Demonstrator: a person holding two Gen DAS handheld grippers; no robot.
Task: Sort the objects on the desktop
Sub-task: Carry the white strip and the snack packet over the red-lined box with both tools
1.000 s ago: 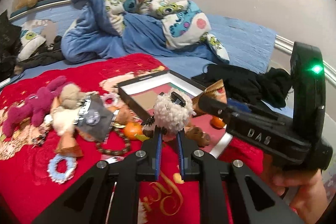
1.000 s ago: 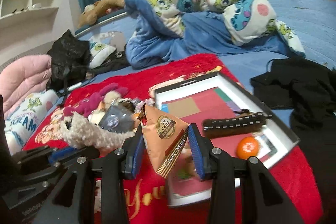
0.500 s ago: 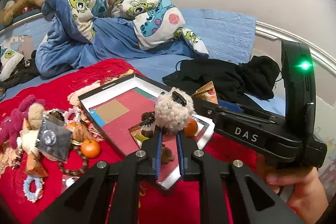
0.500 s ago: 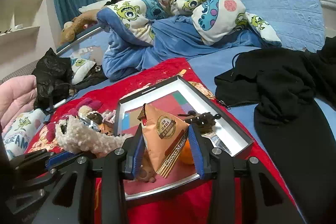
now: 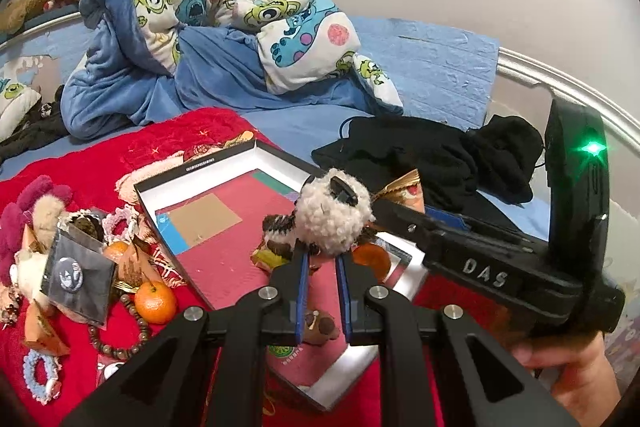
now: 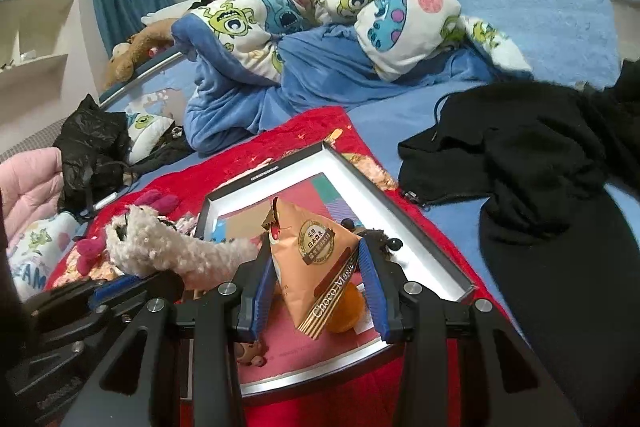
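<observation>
My left gripper [image 5: 322, 261] is shut on a fluffy cream plush toy [image 5: 332, 217], which hangs above the near right part of a shallow black-rimmed box [image 5: 200, 163] with a red lining. My right gripper [image 6: 317, 257] is shut on an orange triangular snack packet [image 6: 320, 239] over the same box [image 6: 400, 211]. The right gripper [image 5: 480, 267] also shows in the left wrist view, close beside the plush. In the box lie a tangerine [image 5: 370, 255], a dark bristly clip [image 5: 278, 225] and a small brown plush [image 5: 320, 323].
A red cloth [image 5: 100, 163] covers the bed under the box. Left of the box lies a pile: tangerine [image 5: 155, 301], bead bracelet [image 5: 116, 343], grey pouch [image 5: 78, 275], magenta plush [image 5: 24, 211]. Black clothes [image 5: 420, 155] lie right of it, a cartoon quilt [image 5: 224, 7] behind.
Both grippers have carried their loads to the right, away from the pile and over the box. The grips have not changed.
</observation>
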